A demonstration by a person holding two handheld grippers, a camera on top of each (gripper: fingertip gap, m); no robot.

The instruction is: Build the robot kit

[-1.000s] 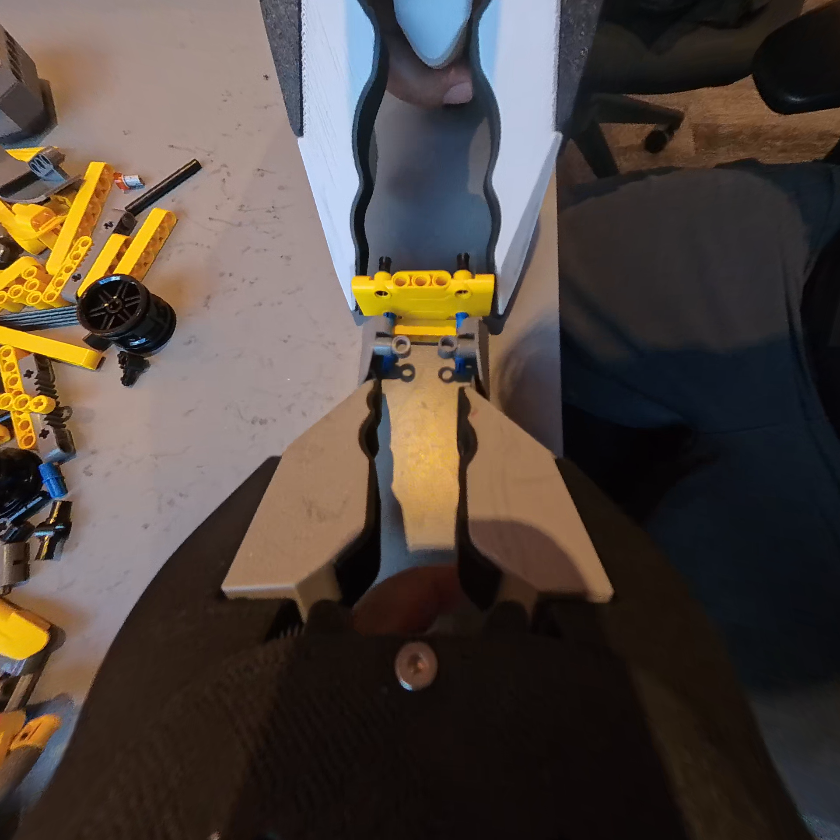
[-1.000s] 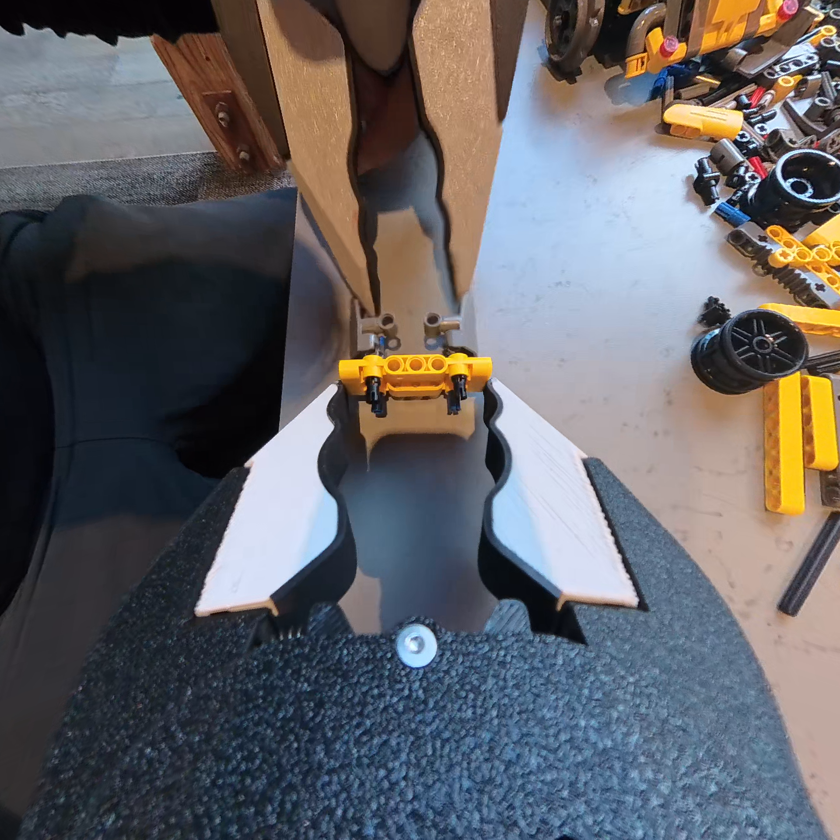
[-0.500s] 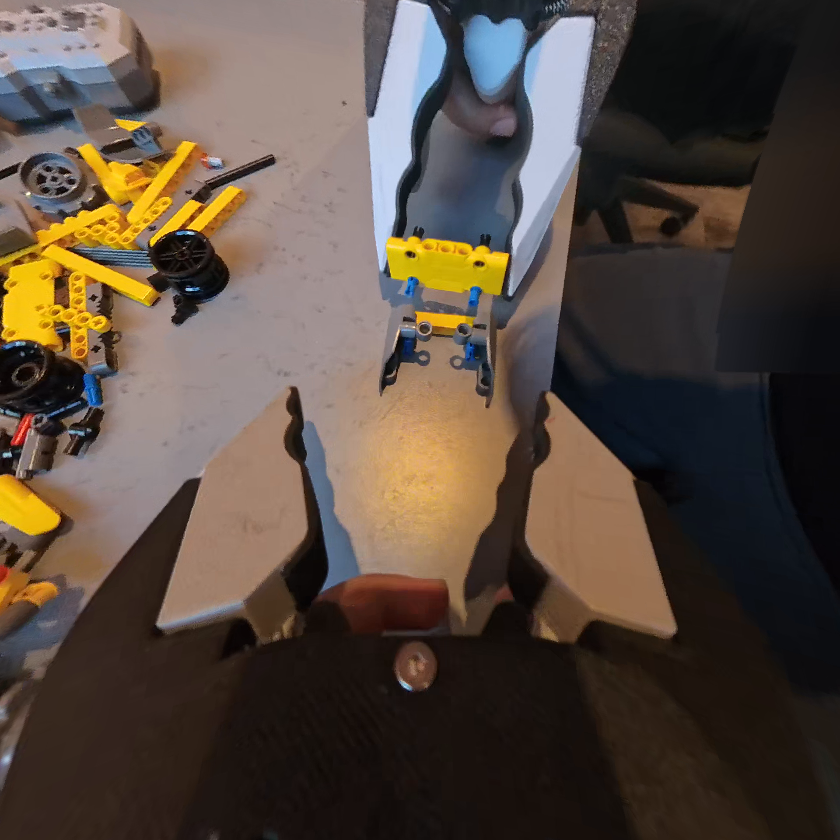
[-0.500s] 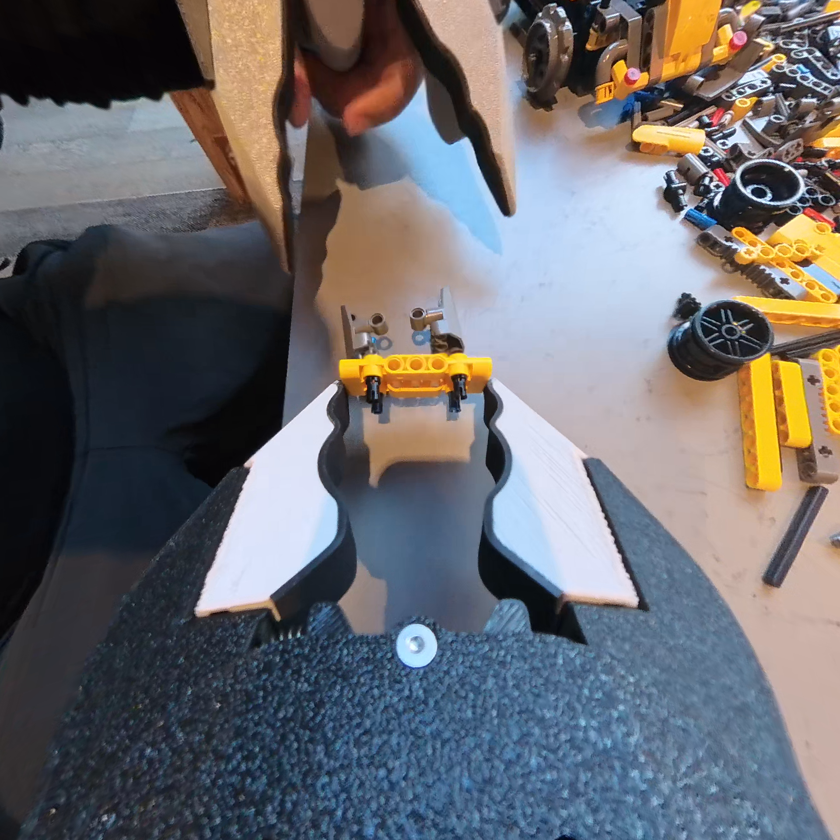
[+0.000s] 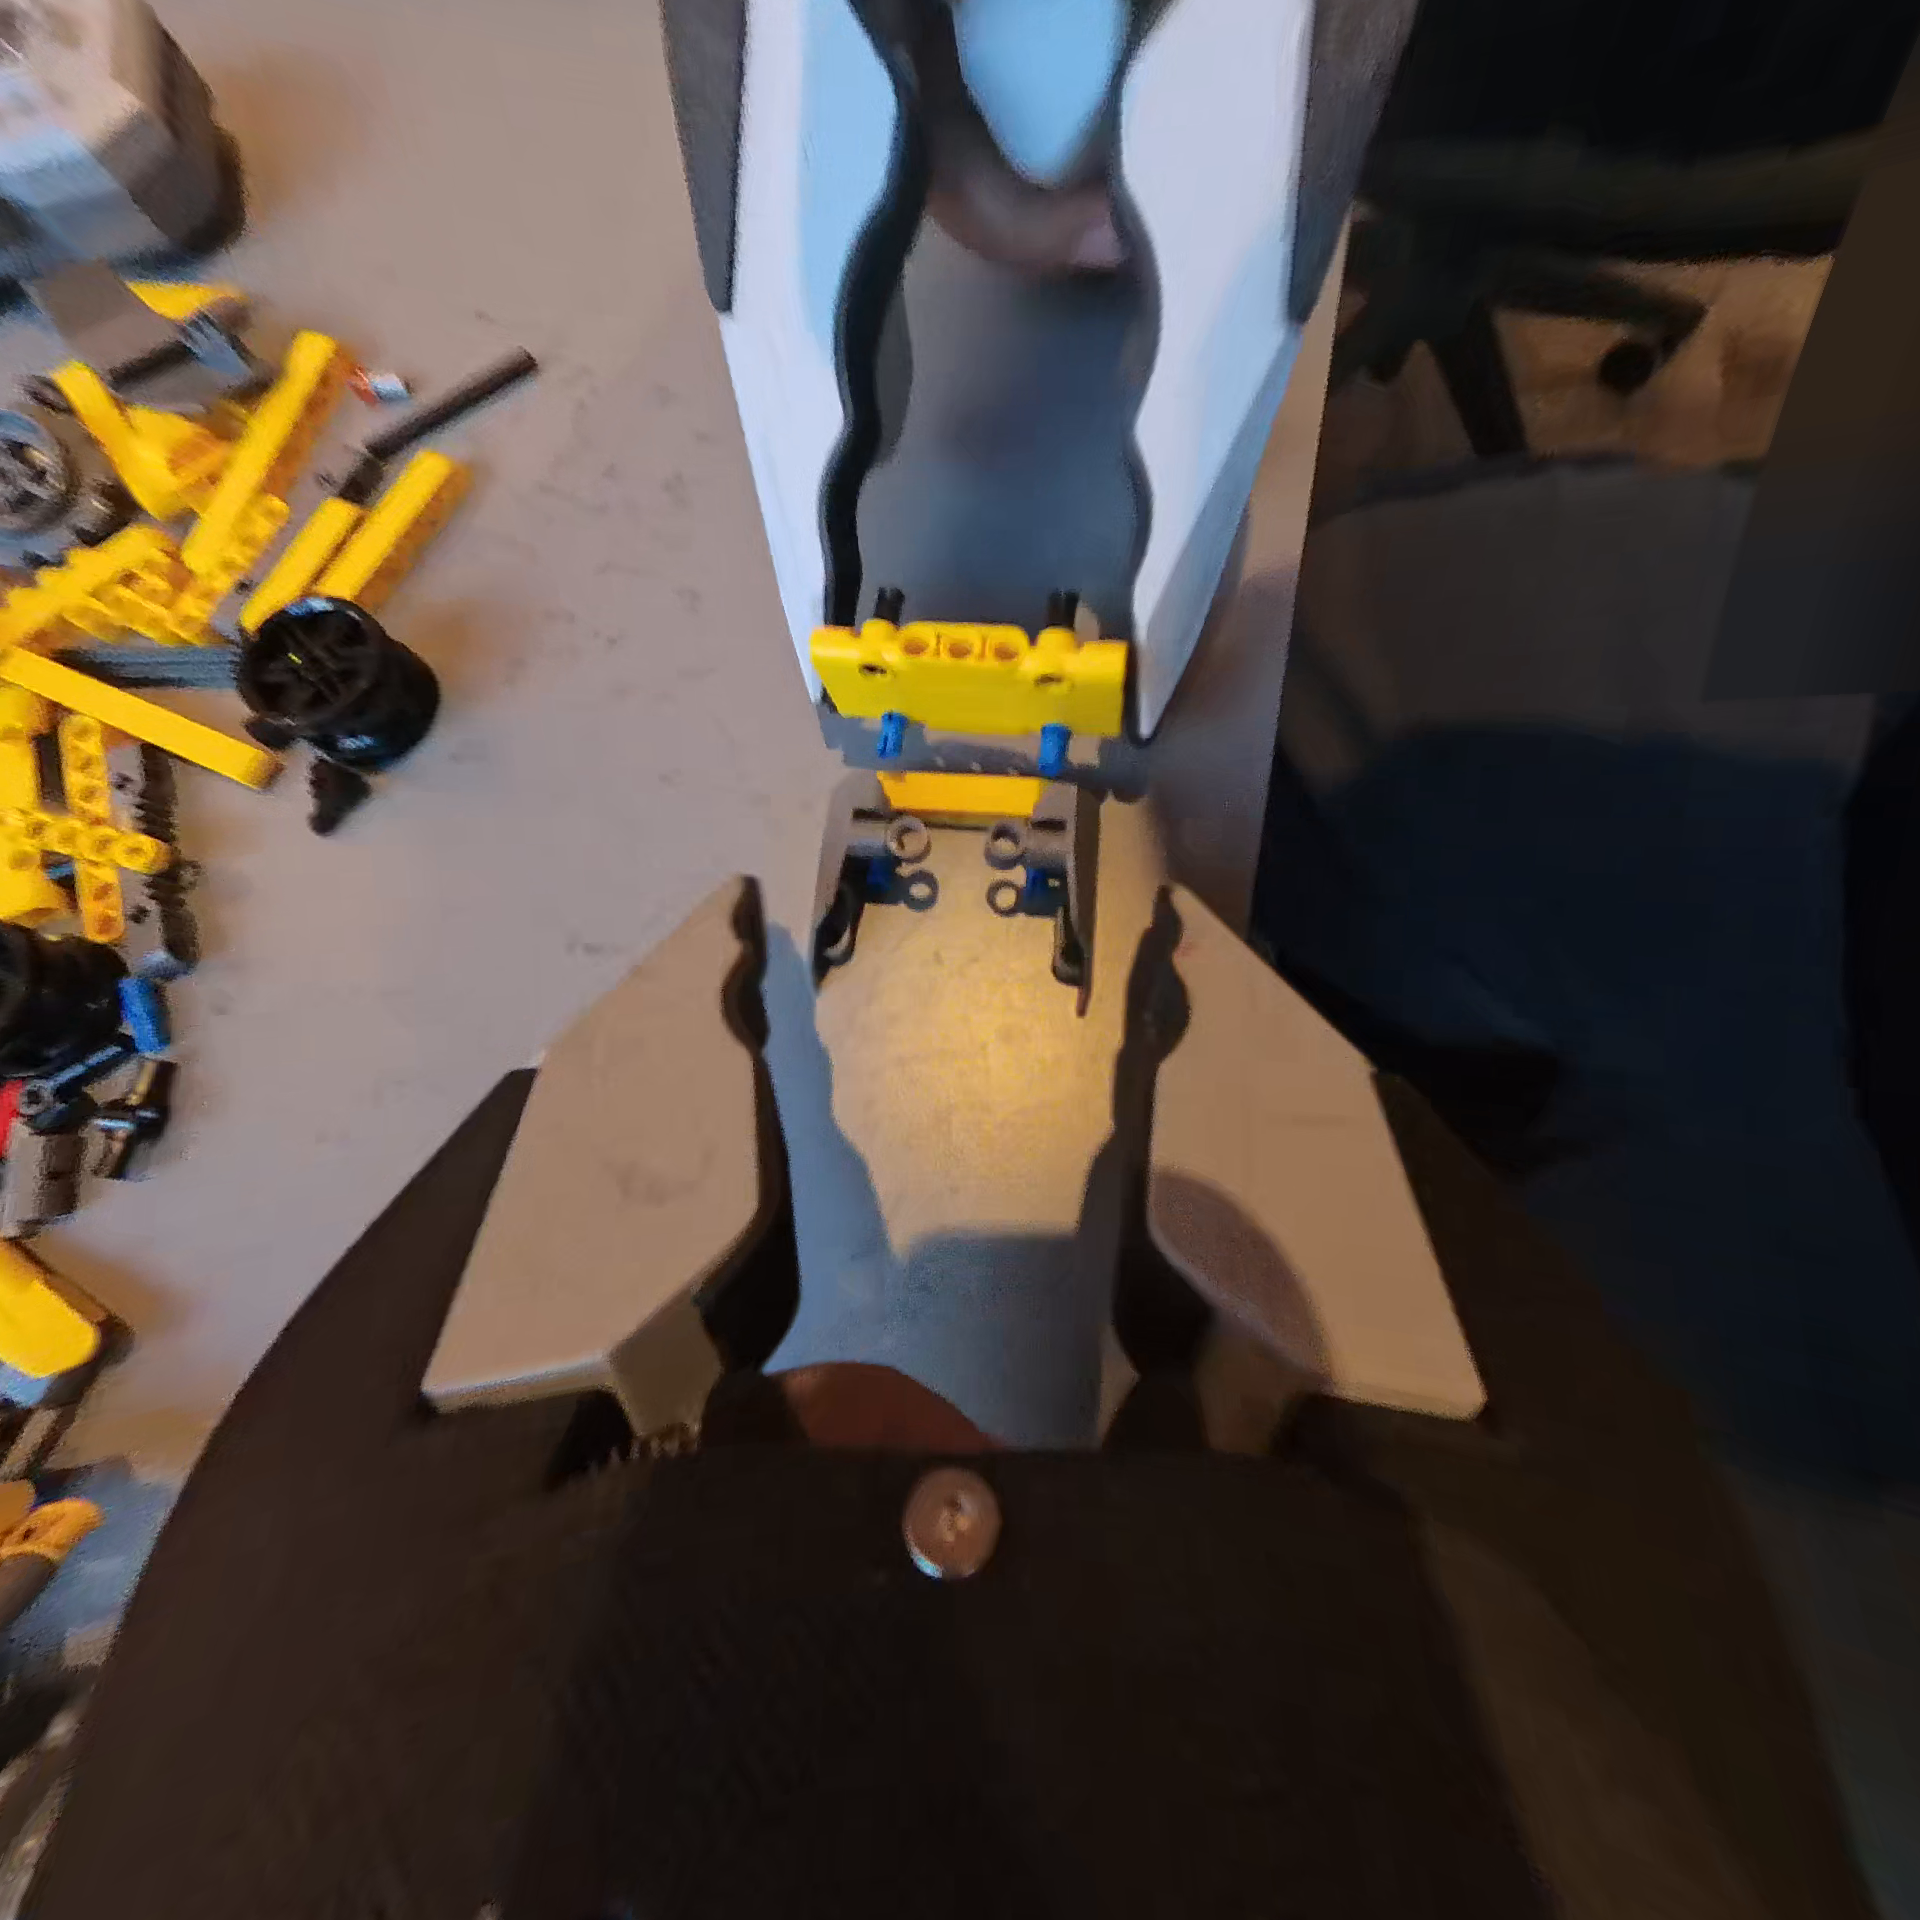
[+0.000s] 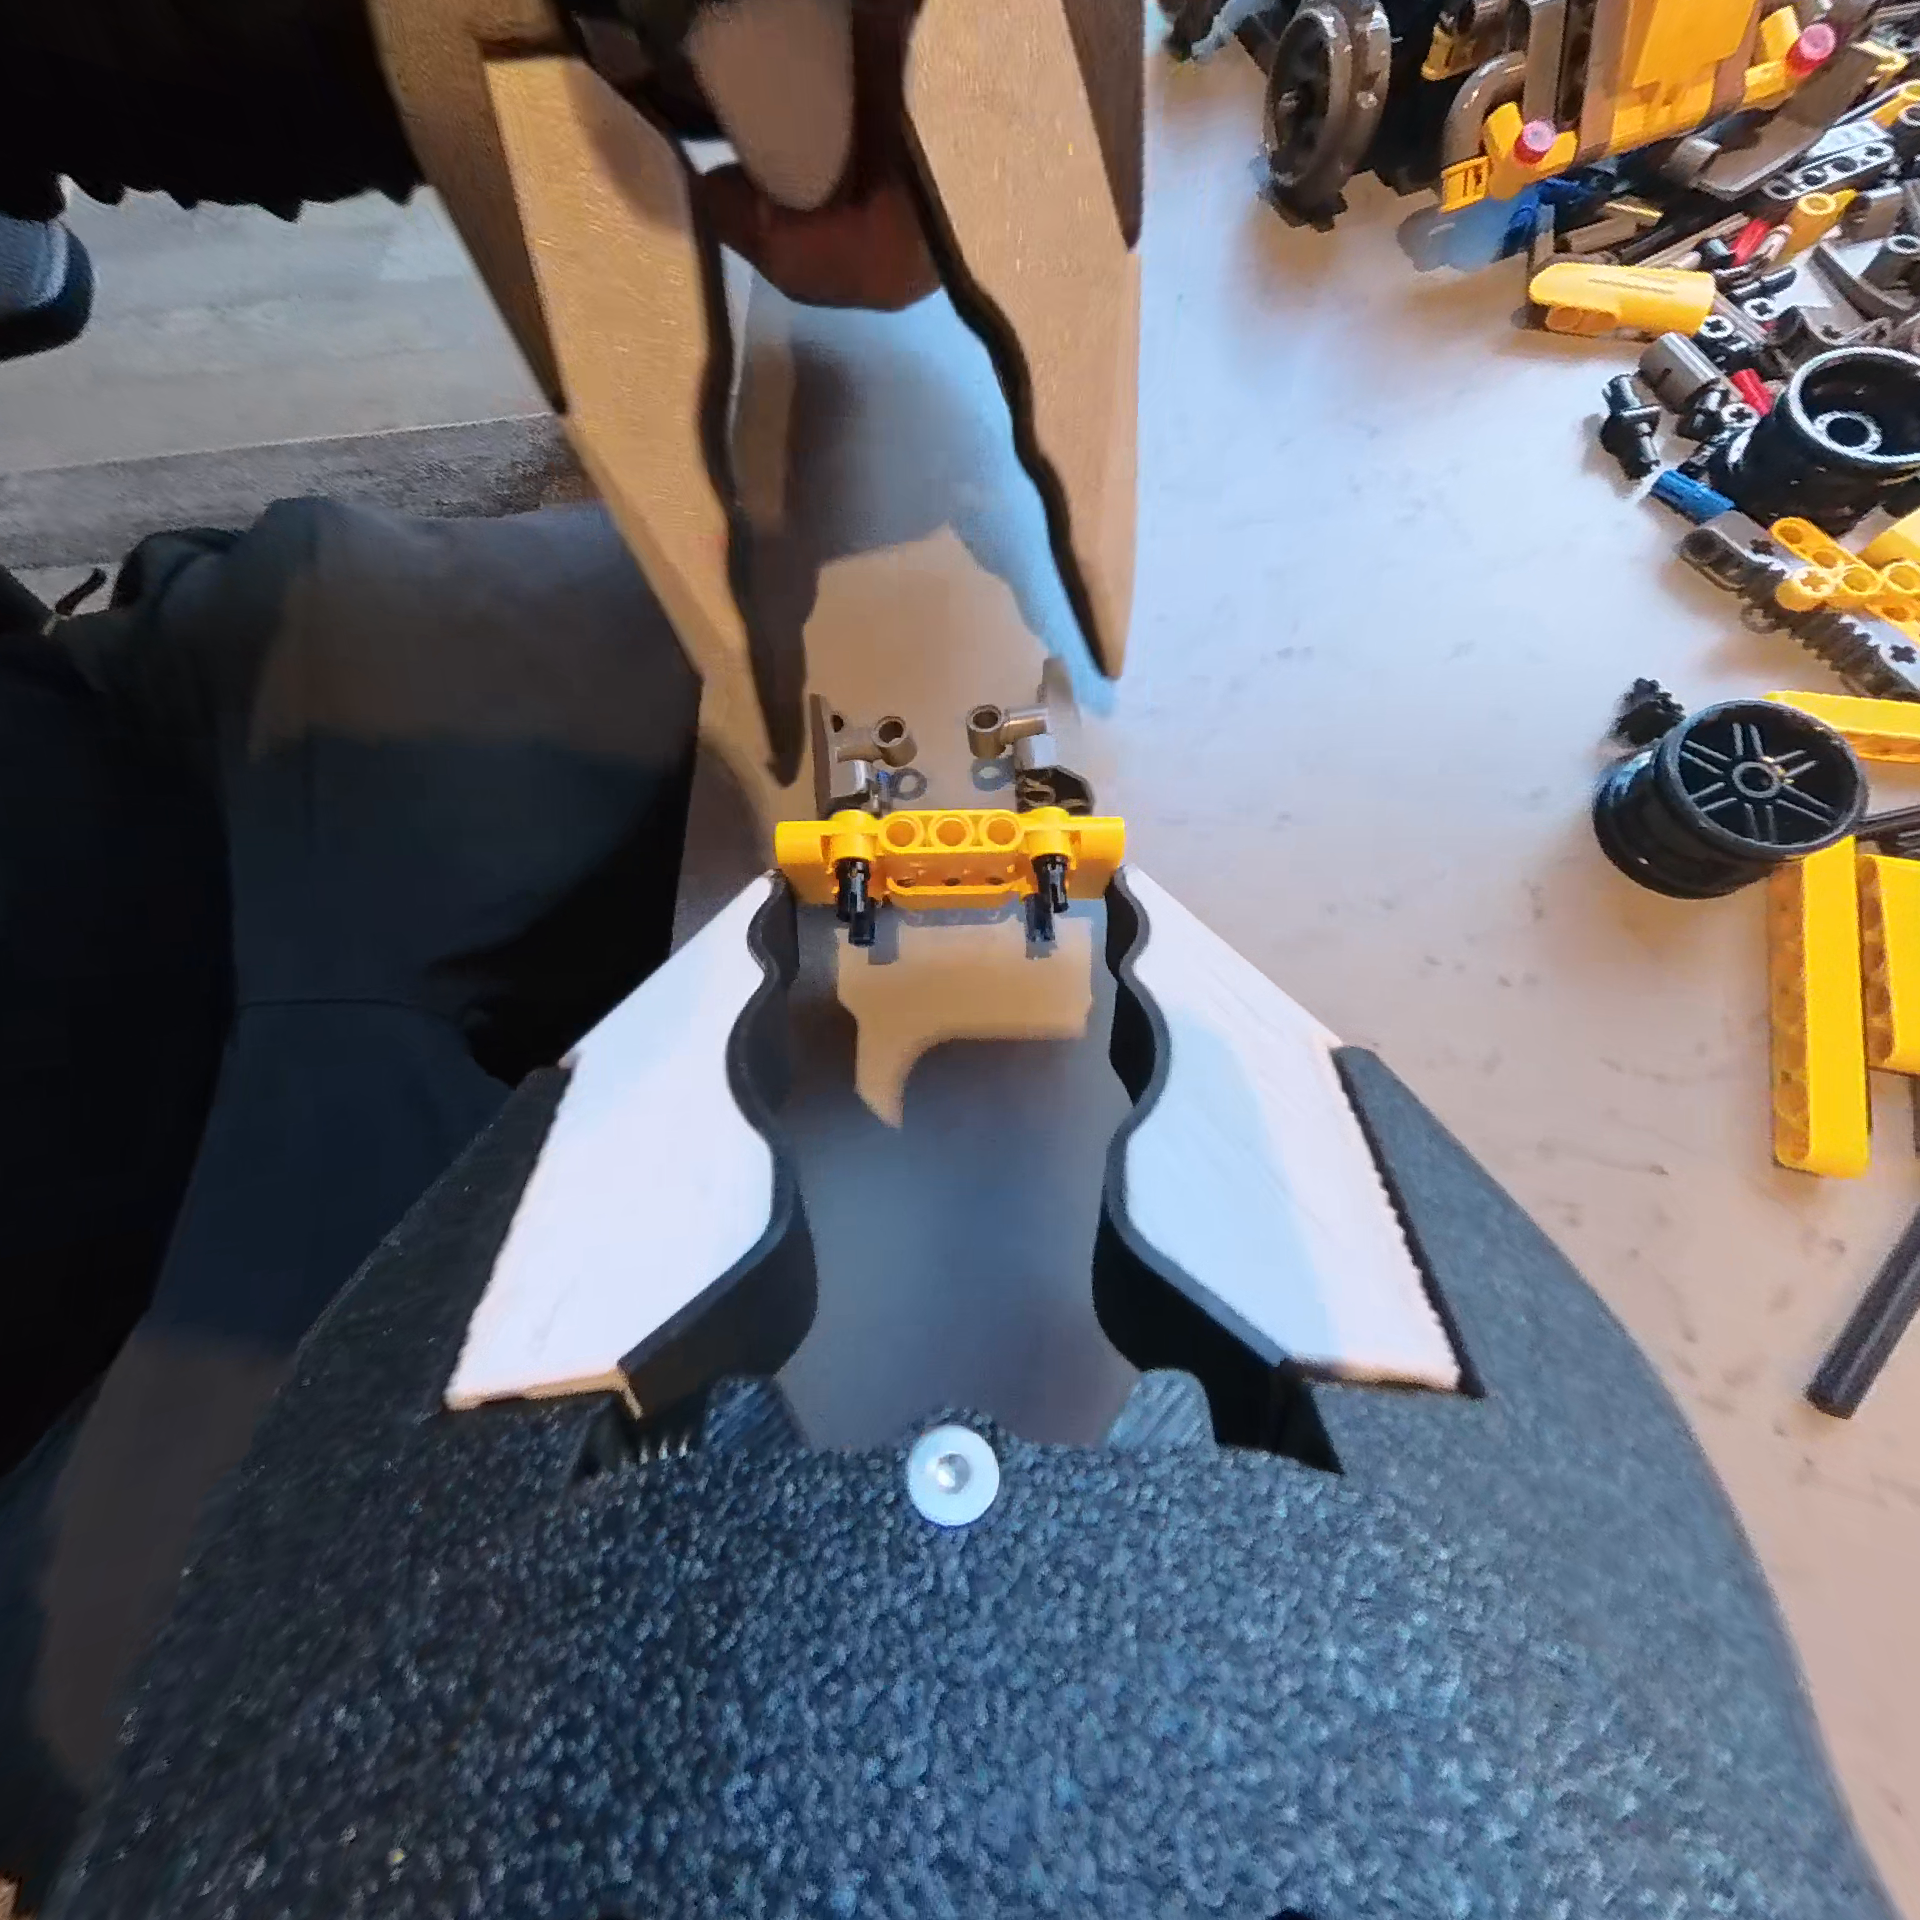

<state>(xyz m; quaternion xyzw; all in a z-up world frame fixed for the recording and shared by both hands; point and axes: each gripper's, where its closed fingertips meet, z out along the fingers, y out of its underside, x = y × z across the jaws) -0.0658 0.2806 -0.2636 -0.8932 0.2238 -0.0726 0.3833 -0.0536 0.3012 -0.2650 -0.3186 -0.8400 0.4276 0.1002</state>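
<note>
My right gripper (image 6: 948,883) has white fingers and is shut on a yellow frame piece (image 6: 948,852) with black pins on my side and blue pins on the far side (image 5: 966,675). Just beyond it, a small grey assembly (image 6: 935,748) with blue pins lies on the table near its edge, a little apart from the frame (image 5: 951,873). My left gripper (image 5: 954,914) has grey fingers (image 6: 644,416). It is open, its tips on either side of the grey assembly's near end, not gripping it. The two grippers face each other.
Loose yellow beams (image 5: 260,488), a black wheel (image 5: 332,675) and a black axle (image 5: 447,405) lie on the beige table (image 5: 582,312). A partly built yellow vehicle (image 6: 1610,94) stands farther off. A person's dark clothing (image 5: 1558,935) is beyond the table edge. Both grippers' tips are close together, under 4 cm apart. Left tips and right tips are each some 10 centimeters from the black wheel (image 5: 332,675). The right camera catches it too, in the right wrist view (image 6: 1714,770).
My left gripper let go of the grey assembly, opened and drew back, then came close again, still open. The yellow frame pulled slightly away from the assembly.
</note>
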